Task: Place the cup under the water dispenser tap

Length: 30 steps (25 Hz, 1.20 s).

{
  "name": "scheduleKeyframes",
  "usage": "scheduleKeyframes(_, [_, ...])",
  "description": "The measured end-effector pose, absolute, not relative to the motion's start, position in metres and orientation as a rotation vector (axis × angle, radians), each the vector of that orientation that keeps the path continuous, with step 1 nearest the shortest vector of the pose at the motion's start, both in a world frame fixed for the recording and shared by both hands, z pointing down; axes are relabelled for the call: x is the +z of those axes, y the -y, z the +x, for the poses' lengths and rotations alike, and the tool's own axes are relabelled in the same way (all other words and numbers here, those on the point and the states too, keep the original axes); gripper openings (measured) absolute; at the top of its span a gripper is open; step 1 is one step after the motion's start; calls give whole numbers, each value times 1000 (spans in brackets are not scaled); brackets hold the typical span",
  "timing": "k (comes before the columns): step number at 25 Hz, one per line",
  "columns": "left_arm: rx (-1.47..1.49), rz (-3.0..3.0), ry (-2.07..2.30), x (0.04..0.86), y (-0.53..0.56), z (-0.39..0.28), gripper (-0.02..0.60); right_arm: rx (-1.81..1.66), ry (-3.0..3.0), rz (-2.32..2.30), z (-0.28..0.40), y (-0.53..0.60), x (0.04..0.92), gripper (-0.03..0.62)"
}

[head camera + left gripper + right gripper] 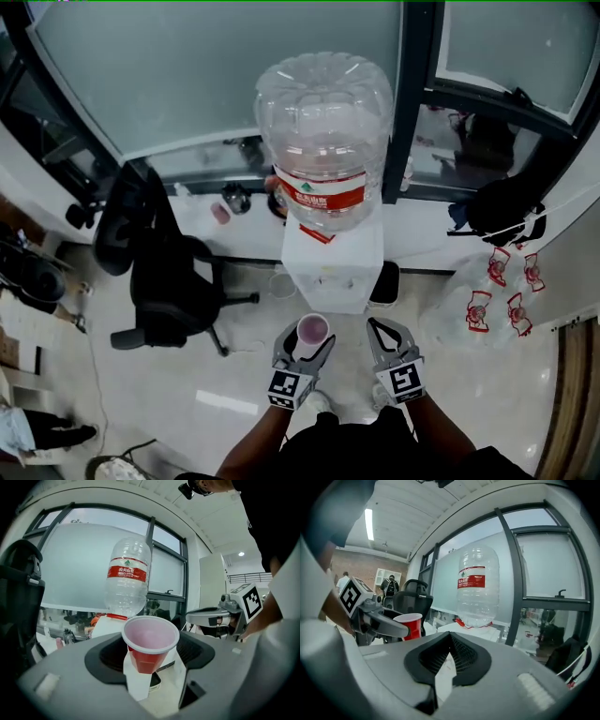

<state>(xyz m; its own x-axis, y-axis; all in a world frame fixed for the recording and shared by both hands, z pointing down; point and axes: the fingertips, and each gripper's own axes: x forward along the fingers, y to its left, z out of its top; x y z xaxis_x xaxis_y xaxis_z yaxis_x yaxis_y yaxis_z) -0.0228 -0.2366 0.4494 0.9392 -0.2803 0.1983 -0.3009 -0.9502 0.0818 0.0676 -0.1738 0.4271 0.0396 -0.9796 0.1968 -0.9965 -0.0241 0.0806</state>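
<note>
A red plastic cup [312, 331] with a pale inside stands upright between the jaws of my left gripper [305, 347], which is shut on its sides. In the left gripper view the cup [151, 648] sits just in front of the white water dispenser [333, 262], which carries a large clear bottle [323, 141] with a red label. The tap is hidden from view. To the right of the cup, my right gripper [390, 336] holds nothing. In its own view the tips of the right gripper [450, 637] meet. The cup [409, 623] shows at that view's left.
A black office chair [159, 272] stands left of the dispenser. Behind it, a white ledge [225, 230] runs under the window and holds small items. Several spare water bottles [497, 291] lie on the floor at the right, below a black bag [506, 211].
</note>
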Motion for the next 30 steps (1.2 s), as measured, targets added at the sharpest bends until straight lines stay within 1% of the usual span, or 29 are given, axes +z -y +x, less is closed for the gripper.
scheduleKeyframes(10, [289, 2995, 333, 489, 253, -16, 347, 86, 1986, 2086, 65, 194, 449, 3])
scheduleKeyframes(14, [297, 2969, 397, 517, 258, -7, 347, 127, 1979, 2062, 69, 198, 481, 3])
scheduleKeyframes(24, [273, 2989, 482, 603, 257, 42, 350, 221, 1957, 2115, 108, 183, 565, 3])
scheduleKeyframes(30, [264, 2998, 539, 655, 263, 72, 351, 249, 1988, 2044, 111, 172, 617, 3])
